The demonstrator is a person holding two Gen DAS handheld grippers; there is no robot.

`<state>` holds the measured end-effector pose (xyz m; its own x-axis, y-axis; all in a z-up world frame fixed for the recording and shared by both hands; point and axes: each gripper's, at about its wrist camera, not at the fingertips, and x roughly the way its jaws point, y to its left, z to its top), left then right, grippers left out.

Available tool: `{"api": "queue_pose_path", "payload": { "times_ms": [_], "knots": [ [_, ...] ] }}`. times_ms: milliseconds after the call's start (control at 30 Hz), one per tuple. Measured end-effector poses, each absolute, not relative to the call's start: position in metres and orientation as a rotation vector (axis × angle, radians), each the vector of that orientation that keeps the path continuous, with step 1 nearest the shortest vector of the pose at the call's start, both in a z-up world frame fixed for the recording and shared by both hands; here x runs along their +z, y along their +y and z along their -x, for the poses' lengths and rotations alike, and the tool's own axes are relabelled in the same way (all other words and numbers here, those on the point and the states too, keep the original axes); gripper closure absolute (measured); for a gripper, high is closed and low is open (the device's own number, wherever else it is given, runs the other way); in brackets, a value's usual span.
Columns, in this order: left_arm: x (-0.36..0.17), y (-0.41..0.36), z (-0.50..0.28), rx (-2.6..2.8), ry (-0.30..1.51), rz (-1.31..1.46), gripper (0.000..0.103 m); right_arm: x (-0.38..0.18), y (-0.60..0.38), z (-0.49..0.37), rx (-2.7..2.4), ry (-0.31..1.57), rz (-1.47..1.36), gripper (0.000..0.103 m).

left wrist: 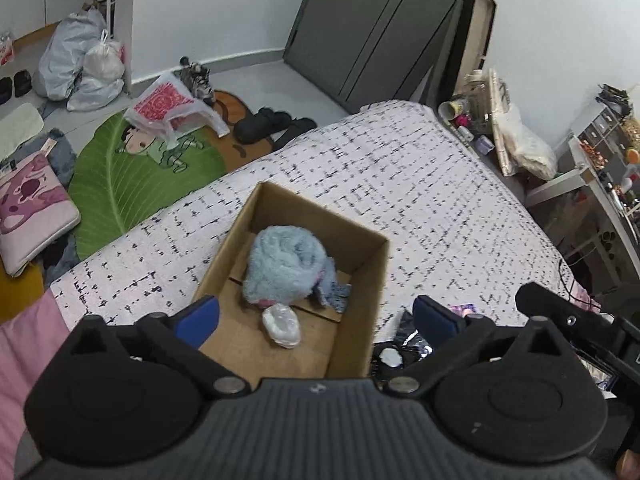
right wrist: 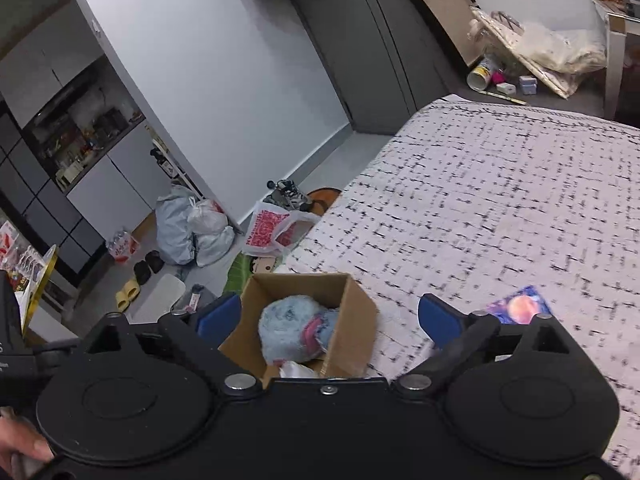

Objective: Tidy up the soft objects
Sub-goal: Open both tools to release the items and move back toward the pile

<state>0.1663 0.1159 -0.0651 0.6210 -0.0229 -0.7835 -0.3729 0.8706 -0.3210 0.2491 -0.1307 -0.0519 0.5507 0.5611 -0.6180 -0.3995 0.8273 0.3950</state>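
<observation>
My left gripper (left wrist: 316,318) sits closest, its blue pads spread wide with nothing between them, and my right gripper (right wrist: 330,322) is just as wide and just as empty. Beneath both lies the bed (left wrist: 420,184) in its black-flecked cover, and on it the open cardboard box (left wrist: 362,268). Inside the box sits a rolled fluffy blue soft thing (left wrist: 280,268) with a pink-trimmed flap, and just in front of it a small white crumpled bundle (left wrist: 281,326). Outside the box on my right lie a dark glossy packet (left wrist: 412,340) and a colourful card (right wrist: 520,304). My worry is the box: it sits near the bed's edge on soft bedding, so a careless nudge from either claw could tip it floorwards.
</observation>
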Motion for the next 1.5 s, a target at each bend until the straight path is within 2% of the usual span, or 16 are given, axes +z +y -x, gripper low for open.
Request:
{"api": "queue_pose_path", "payload": {
  "times_ms": [433,667,867,1000,1133,1300,1367,1500],
  "knots": [
    [-0.056,0.065,-0.157,0.203,0.807,0.473,0.001,-0.063,-0.191,-0.256,0.565,0.903,-0.196,0.007],
    [-0.068,0.034,-0.163,0.213,0.831,0.453,0.001,-0.08,-0.22,-0.265,0.515,0.953,-0.22,0.008],
    [-0.077,0.012,-0.172,0.211,0.848,0.424,0.001,-0.104,-0.24,-0.274,0.476,1.029,-0.315,0.013],
    [-0.085,-0.003,-0.18,0.205,0.86,0.405,0.002,-0.117,-0.251,-0.28,0.441,1.074,-0.372,0.02],
    [-0.095,-0.014,-0.187,0.213,0.861,0.409,0.004,-0.126,-0.254,-0.282,0.432,1.096,-0.404,0.021],
    [-0.115,-0.024,-0.199,0.213,0.897,0.426,0.019,-0.14,-0.255,-0.289,0.428,1.131,-0.444,0.029],
    [-0.123,-0.029,-0.203,0.211,0.905,0.427,0.033,-0.144,-0.256,-0.294,0.429,1.14,-0.453,0.03],
    [-0.146,-0.035,-0.211,0.227,0.949,0.424,0.035,-0.157,-0.257,-0.299,0.425,1.173,-0.474,0.03]
  ]
}}
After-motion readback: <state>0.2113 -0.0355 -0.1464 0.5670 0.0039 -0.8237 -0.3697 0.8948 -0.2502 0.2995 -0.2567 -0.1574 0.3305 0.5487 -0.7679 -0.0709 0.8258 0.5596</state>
